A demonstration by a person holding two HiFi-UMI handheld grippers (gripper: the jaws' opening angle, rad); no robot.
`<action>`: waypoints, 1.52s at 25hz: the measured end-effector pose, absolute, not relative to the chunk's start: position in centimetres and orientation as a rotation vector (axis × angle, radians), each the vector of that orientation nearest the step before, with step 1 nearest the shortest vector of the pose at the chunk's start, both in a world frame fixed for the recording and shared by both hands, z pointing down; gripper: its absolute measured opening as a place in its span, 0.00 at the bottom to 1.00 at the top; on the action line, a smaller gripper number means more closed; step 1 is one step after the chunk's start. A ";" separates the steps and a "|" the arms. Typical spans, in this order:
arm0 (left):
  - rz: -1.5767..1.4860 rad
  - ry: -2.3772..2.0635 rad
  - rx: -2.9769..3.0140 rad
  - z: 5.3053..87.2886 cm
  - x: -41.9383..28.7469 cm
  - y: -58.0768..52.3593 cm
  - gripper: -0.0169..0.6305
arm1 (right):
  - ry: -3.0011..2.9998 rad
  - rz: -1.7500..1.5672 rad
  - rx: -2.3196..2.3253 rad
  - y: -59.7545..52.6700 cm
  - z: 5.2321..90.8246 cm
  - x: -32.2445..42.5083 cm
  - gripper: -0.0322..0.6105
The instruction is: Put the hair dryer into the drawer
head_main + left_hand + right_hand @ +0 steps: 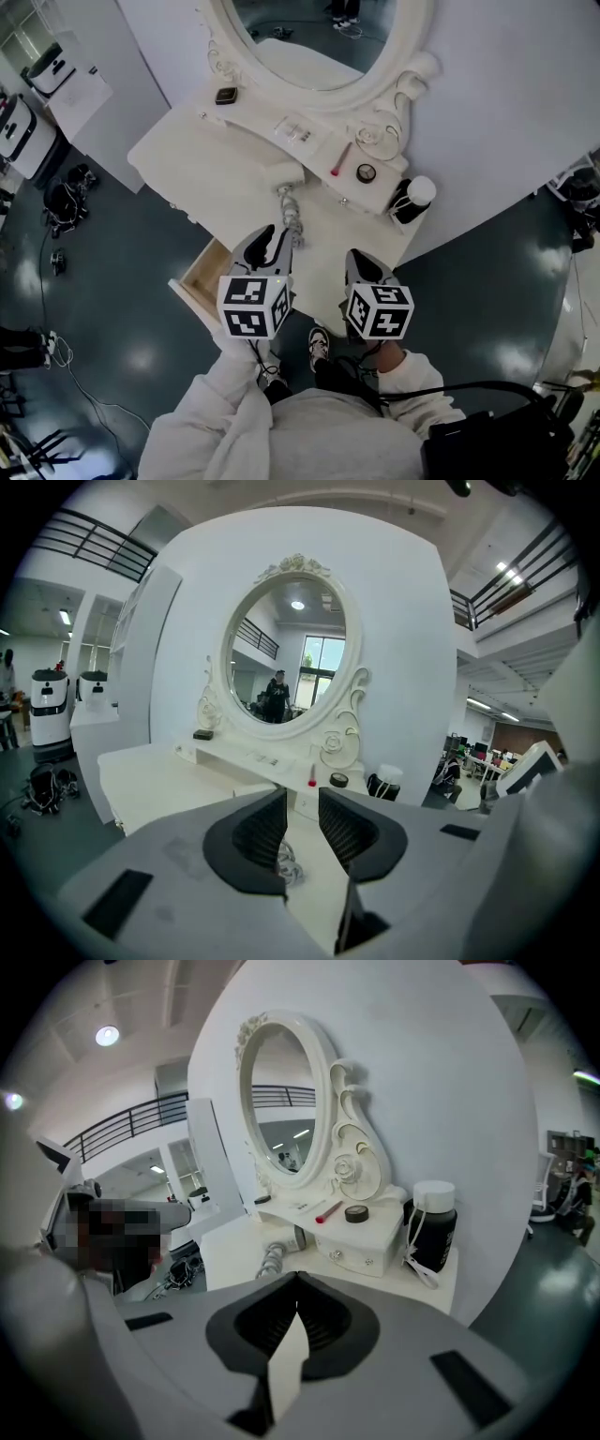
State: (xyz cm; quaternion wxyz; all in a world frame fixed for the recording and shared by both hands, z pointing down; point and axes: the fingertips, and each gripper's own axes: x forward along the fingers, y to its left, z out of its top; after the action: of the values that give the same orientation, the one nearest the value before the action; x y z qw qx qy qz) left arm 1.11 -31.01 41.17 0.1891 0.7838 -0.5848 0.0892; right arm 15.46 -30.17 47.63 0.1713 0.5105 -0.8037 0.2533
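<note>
Quick status. My left gripper point(302, 797) has its jaws a little apart and nothing pinched. Through the gap I just see the coiled cord point(286, 864) lying on the vanity top point(225, 178). My right gripper point(296, 1281) has its jaws closed together, empty.

In the head view the hair dryer point(285, 174) lies flat on the tabletop at about 12 o'clock from my left jaws, near but not touching, and around 10 o'clock from the right ones. Its cord runs down to just beside my left tips. The drawer point(202, 272) stands pulled open at roughly 8 o'clock from the left gripper. A black bottle point(412, 199) sits at 1 o'clock from the right.
</note>
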 end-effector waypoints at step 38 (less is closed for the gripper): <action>0.457 -1.647 1.724 57.5 -0.4 -44.8 0.36 | -2.149 0.933 1.263 -36.7 58.3 17.3 0.15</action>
State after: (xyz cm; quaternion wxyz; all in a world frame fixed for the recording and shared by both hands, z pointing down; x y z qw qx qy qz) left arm -0.44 -44.80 57.46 0.3493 0.6654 -0.6357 0.1762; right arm 17.25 -36.67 58.27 0.2375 0.4609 -0.7843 0.3405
